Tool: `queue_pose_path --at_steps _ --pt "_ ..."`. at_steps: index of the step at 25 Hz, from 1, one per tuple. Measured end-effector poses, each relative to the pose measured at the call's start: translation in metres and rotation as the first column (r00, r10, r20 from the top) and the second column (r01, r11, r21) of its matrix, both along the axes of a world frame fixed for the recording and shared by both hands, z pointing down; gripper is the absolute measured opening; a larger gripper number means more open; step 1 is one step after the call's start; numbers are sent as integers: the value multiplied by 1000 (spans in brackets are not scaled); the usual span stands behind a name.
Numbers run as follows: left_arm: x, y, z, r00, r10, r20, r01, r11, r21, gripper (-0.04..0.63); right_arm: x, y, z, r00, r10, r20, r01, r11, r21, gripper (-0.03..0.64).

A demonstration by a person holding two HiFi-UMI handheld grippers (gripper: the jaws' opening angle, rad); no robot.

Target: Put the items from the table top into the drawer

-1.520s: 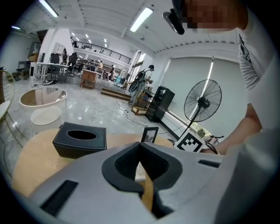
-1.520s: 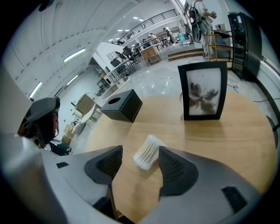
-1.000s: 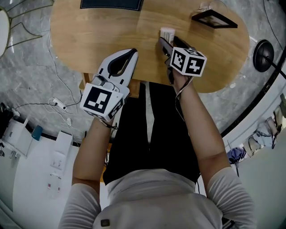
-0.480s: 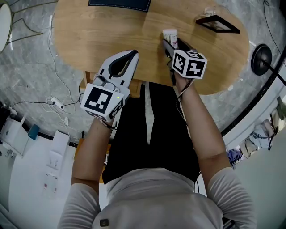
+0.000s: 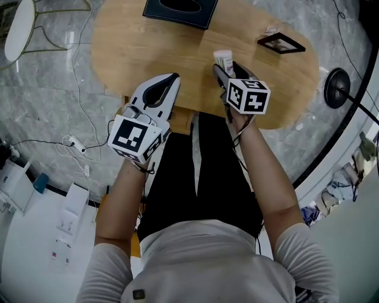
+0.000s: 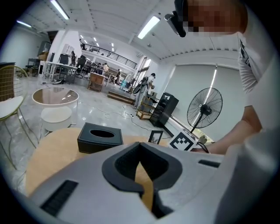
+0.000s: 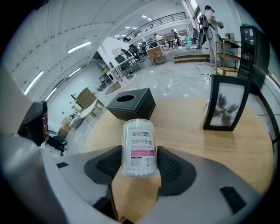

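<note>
A clear tub of cotton swabs [image 7: 139,148] with a pink label stands upright between the pads of my right gripper [image 7: 139,162], which is shut on it. From the head view the tub [image 5: 224,58] and right gripper [image 5: 225,67] sit over the wooden table [image 5: 148,53] near its front edge. My white left gripper [image 5: 170,80] hovers at the front edge, left of the right one, jaws shut with nothing in them [image 6: 140,151]. A black tissue box [image 5: 180,10] and a black photo frame [image 5: 281,42] stand farther back. A wooden part [image 5: 180,120] shows under the table's edge.
The tissue box [image 7: 130,104] is beyond the tub to the left, the photo frame [image 7: 227,103] to the right. A fan's black base [image 5: 337,89] stands on the floor at the right. Cables and a power strip [image 5: 74,141] lie at the left.
The head view has tilted, so the table sits lower in the frame. The right gripper, still shut on the tub, has drawn slightly toward the front edge. The left gripper has hardly moved.
</note>
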State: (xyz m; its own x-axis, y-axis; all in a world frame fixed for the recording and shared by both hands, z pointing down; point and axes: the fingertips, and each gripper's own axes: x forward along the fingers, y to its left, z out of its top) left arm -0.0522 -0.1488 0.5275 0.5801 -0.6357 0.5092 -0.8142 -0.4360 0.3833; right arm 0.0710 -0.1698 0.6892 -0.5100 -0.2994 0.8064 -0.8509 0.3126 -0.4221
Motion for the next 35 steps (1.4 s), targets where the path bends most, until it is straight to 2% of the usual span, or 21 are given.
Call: queue_pose_path --at_steps 7,13,19,26,32,35 --pt "-40 44 -11 999 -36 -5 36 999 13 9 -48 33 -24 997 -78 -7 79 996 38 268" --pt "-93 91 -9 991 -131 -2 131 991 14 9 -96 74 -24 983 -181 -11 182 983 40 268" --pt "-147 146 -3 967 -254 4 254 967 10 9 -147 133 -13 950 -311 -13 311 950 10 268" --pt "-201 213 15 915 -402 10 402 915 -12 9 -205 209 11 873 -488 -4 488 872 -37 268" --pt "-232 261 30 859 -512 4 512 859 -23 9 -239 250 30 790 -613 -14 612 789 -52 268" --pt "-239 284 40 819 -573 -1 573 819 -37 9 -248 263 41 732 -680 -26 678 732 -64 268"
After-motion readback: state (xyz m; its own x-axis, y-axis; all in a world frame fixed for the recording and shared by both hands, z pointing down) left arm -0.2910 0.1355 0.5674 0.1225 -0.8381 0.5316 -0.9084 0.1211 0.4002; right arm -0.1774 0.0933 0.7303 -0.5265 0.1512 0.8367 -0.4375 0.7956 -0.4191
